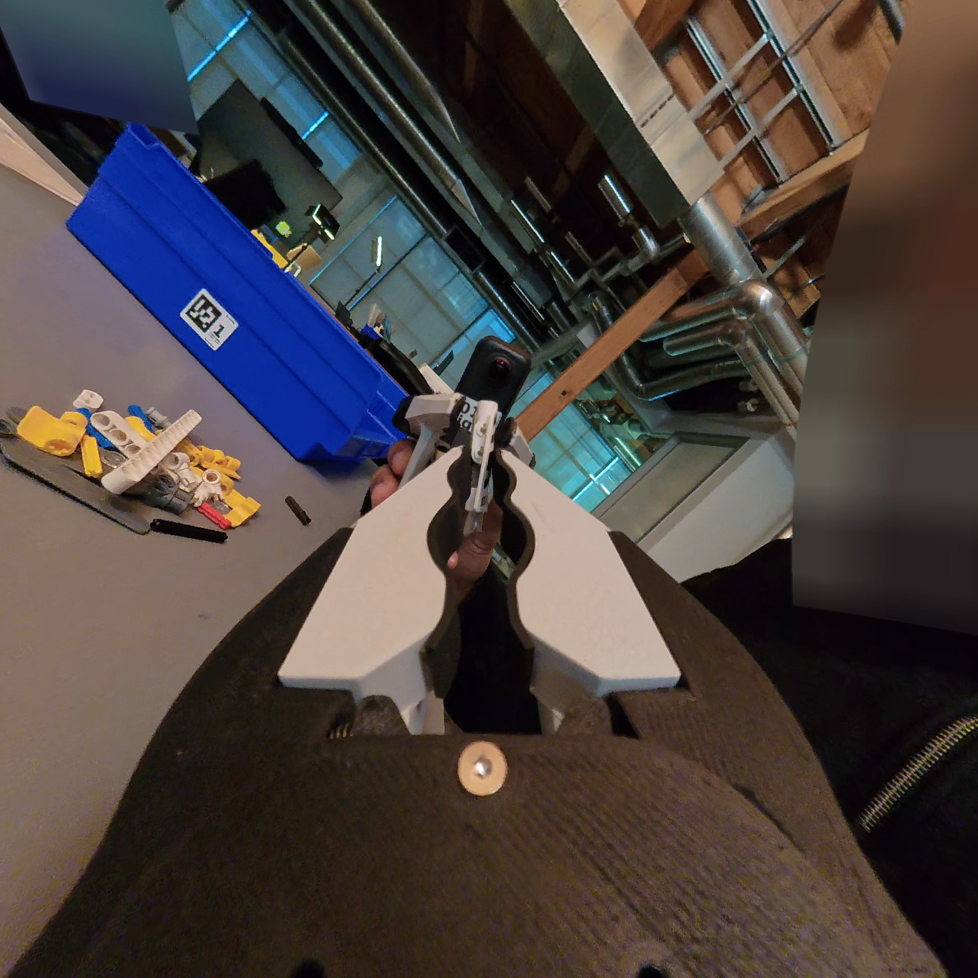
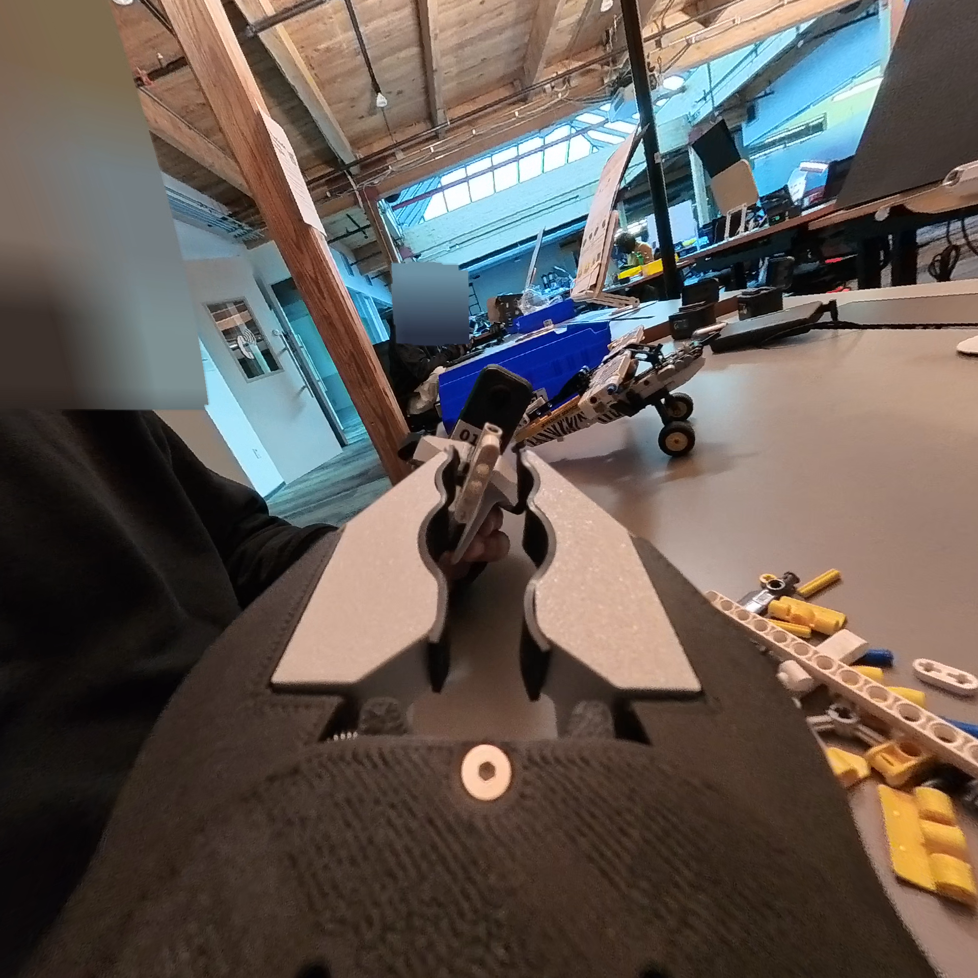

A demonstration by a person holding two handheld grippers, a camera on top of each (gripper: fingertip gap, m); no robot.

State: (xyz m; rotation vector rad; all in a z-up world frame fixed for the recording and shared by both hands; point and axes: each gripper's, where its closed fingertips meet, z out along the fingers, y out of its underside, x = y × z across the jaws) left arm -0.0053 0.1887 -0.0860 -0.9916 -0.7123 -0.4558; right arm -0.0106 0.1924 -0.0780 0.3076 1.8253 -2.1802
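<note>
Both grippers are held up above the grey table [image 1: 106,608], facing each other tip to tip. In the left wrist view my left gripper [image 1: 482,458] is shut on a thin white beam with holes and pins [image 1: 484,444], which stands upright between its black pads. My right gripper [image 2: 487,465] is open around the same white beam [image 2: 479,473]. The beam leans by its left pad, and a gap shows at its right pad. The right gripper's spread fingers [image 1: 428,415] and black camera [image 1: 495,370] show just behind the beam in the left wrist view.
A blue bin [image 1: 211,275] stands on the table. A pile of yellow, white and grey building pieces [image 1: 132,455] lies on a dark mat, with a black axle [image 1: 188,531] and a black pin [image 1: 298,510] beside it. A wheeled model car [image 2: 624,391] and a long white beam [image 2: 847,682] also show. Only a small space, under 4 cm, lies between the two pairs of fingers.
</note>
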